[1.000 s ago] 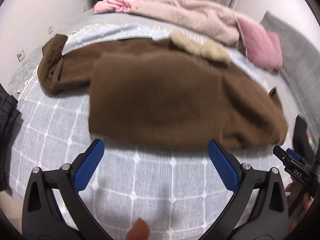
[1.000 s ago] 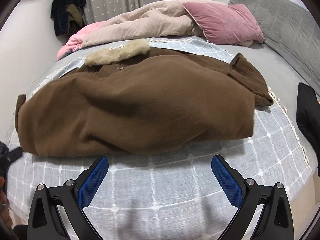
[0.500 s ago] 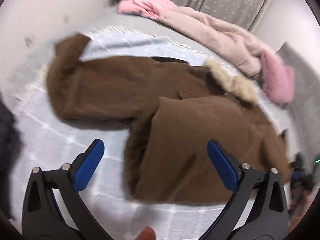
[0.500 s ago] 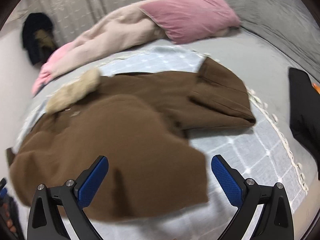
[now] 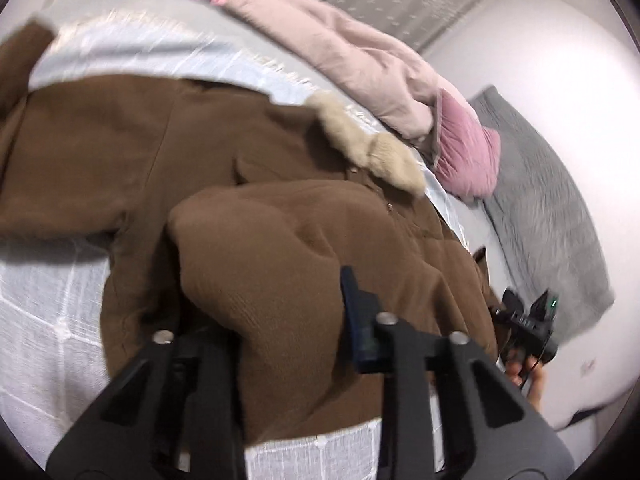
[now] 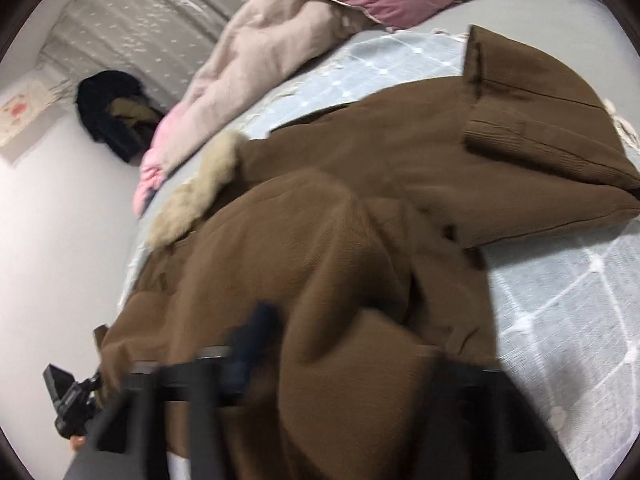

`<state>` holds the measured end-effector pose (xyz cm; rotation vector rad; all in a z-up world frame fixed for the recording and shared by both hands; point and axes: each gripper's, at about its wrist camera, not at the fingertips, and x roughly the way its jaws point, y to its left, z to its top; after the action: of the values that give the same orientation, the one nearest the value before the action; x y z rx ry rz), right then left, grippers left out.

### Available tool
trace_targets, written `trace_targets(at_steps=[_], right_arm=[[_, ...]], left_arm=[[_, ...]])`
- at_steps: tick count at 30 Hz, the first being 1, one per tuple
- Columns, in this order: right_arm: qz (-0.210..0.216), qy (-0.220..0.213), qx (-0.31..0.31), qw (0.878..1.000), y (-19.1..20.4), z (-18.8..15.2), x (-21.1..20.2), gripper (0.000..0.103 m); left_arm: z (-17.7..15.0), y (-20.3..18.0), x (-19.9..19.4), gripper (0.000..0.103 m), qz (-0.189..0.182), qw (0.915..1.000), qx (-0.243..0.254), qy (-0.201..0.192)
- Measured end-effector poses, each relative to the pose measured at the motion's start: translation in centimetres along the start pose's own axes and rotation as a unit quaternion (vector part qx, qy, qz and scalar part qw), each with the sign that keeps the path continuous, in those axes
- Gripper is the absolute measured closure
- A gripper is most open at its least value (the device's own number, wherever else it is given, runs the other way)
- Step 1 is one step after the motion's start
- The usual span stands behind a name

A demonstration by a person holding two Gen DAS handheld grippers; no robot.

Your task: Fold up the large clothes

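Coat [image 5: 248,264], brown and fur-collared, lies spread on the checked bedspread [image 5: 48,320], its hem at the near edge. Left gripper [image 5: 280,320] and right gripper [image 6: 340,344] are closing, hem cloth bunched between their jaws. Fabric looks thick, heavy and limp, so deep bites at the hem corners seem wisest.

A bed [image 5: 492,240] covered in grey is seen in both views, with a pale blue throw [image 5: 48,312] marked in white squares spread over it from the lower left of the left wrist view to the upper middle. A brown coat [image 5: 260,248] with a beige fur collar [image 5: 372,148] is laid across the throw at the centre of the frame. Behind it, a beige and pink quilt [image 5: 340,52] and a pink pillow [image 5: 468,152] are placed at the upper right, and a grey quilted pillow [image 5: 548,220] is set at the right edge.
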<state>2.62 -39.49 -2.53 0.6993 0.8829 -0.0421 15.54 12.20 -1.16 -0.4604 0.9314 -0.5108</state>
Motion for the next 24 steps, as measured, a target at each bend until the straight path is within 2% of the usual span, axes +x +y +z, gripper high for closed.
trace_targets(at_steps=[2,6,9,13,16,20,22,23,24], right_arm=[[0.008,-0.016,-0.006,1.000,0.2,-0.4,-1.6,0.089],[0.040,-0.048,-0.011,0.998,-0.2,-1.4,-6.0,0.092],[0.045,-0.051,-0.026,0.997,-0.4,-3.3,-8.7,0.093],[0.018,-0.026,-0.058,0.998,-0.5,-5.8,-10.0,0.093],[0.007,0.000,-0.071,0.997,-1.4,-8.1,-10.1,0.093],[-0.035,0.049,-0.080,0.995,-3.0,-11.0,-8.3,0.091],[-0.059,0.074,-0.084,0.992,-3.8,-11.7,-7.1,0.085],[-0.072,0.086,-0.084,0.990,-4.0,-11.8,-6.8,0.079],[-0.074,0.094,-0.085,0.989,-4.1,-11.9,-6.8,0.079]], left_arm=[[-0.5,-0.9,-1.1,0.088,-0.007,0.9999,0.015,0.000],[-2.4,-1.6,-3.9,0.090,0.000,0.9992,0.040,0.007],[-4.3,-0.9,-5.5,0.090,0.003,0.9988,0.042,0.026],[-7.1,0.0,-7.1,0.091,0.026,0.9965,0.061,0.051],[-9.8,1.0,-6.3,0.091,0.052,0.9917,0.072,0.093],[-12.4,1.4,-3.9,0.088,0.105,0.9779,0.111,0.142],[-12.5,0.4,-3.6,0.083,0.126,0.9697,0.150,0.146],[-12.4,-0.1,-3.7,0.082,0.130,0.9676,0.162,0.144],[-12.3,-0.6,-3.9,0.081,0.133,0.9660,0.171,0.140]])
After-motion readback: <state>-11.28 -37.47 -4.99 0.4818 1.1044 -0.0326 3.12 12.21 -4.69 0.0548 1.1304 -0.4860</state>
